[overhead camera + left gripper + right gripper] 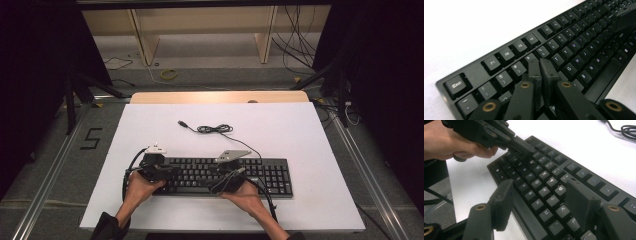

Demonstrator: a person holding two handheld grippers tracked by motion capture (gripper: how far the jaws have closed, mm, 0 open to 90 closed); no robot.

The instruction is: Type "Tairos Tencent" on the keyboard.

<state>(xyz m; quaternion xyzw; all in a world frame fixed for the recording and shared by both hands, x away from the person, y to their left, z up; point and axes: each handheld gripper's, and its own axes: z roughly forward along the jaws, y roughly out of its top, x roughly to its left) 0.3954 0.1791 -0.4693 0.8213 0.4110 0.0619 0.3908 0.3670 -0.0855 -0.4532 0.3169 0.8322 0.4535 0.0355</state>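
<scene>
**Stiff keyboard, loose keys**

The keyboard (220, 175) lies flat near the table's (300, 130) front edge. It looks rigid and light; its ends offer better hold than the keys. Left gripper (543, 68) is pinched together over the keys; right gripper (541, 202) gapes, empty.

Beneath the closed jaws of the left gripper (541, 72), several keys of the keyboard (564, 53) are hidden. Beyond the jaws, its far end is cut off and blurred.

Behind keyboard (225, 175): bare white board (310, 135), open passage.
Far centre: coiled cable (214, 129) lies in the way.
Right side: free.
</scene>
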